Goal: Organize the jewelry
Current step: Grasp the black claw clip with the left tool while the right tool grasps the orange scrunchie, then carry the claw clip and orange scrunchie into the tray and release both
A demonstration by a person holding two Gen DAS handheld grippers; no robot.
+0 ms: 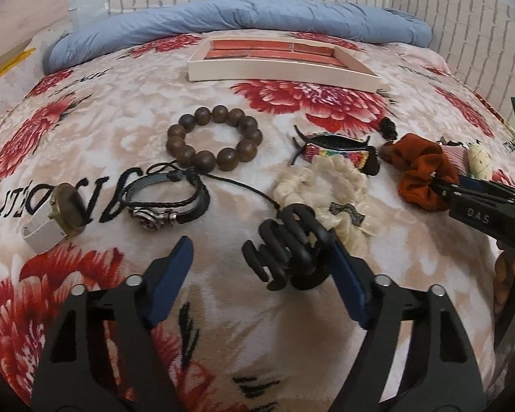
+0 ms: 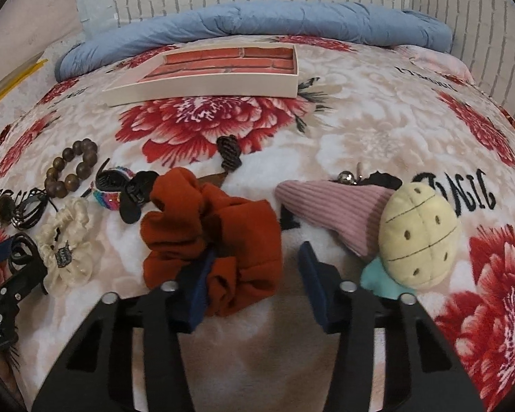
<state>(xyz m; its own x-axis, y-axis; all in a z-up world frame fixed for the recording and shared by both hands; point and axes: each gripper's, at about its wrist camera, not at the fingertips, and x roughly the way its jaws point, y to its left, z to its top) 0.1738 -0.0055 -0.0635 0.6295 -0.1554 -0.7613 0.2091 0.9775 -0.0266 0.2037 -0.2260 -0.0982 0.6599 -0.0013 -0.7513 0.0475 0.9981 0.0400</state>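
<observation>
Left wrist: black claw clip (image 1: 285,250) touching right pad, jaws unclenched | rust scrunchie (image 2: 213,237) between right jaws, unclenched

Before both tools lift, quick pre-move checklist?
1. Left tool around the black claw clip: only one pad touches it, far pad clear. Not ok.
2. Right tool on the rust scrunchie: fabric between the pads, but whether they pinch cannot tell.
3. Tray free to receive: nothing seen inside. Ok.
4. Cream scrunchie clear of the clip: they touch or overlap. Not ok.
5. Plush toy clear of right tool: ok.
</observation>
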